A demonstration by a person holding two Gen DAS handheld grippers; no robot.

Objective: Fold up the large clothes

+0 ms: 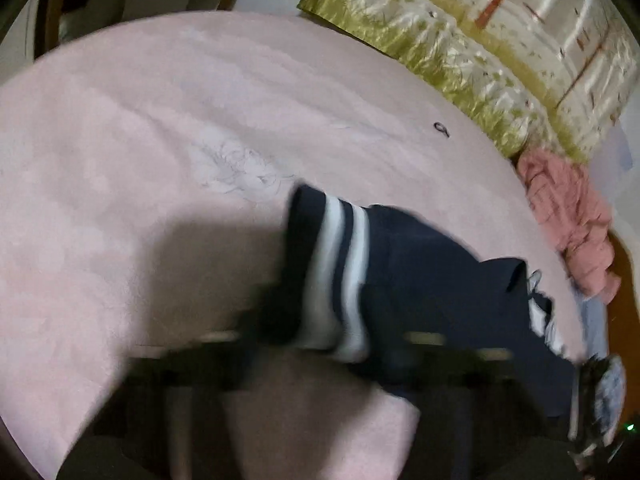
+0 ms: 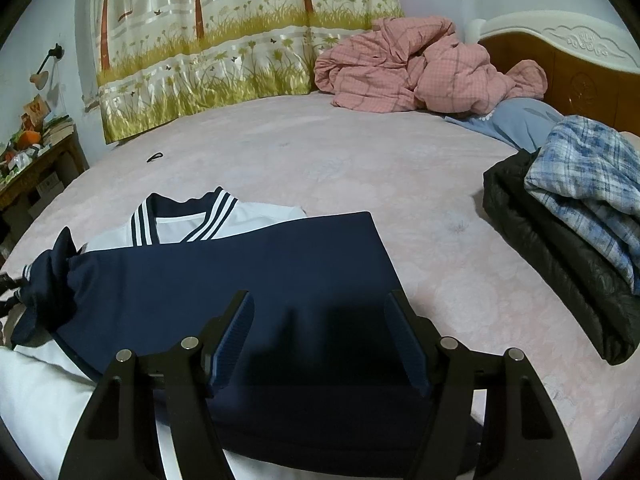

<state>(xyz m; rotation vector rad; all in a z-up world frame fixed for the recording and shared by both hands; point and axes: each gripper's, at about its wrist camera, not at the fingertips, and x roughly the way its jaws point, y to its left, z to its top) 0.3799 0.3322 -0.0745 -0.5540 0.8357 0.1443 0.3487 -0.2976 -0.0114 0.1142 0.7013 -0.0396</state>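
right wrist view: the right gripper hangs with jaws apart over the navy-and-white top, spread on the pink bed for folding. at the left edge the left gripper looks clamped on the striped cuff, probably to fold the sleeve across.
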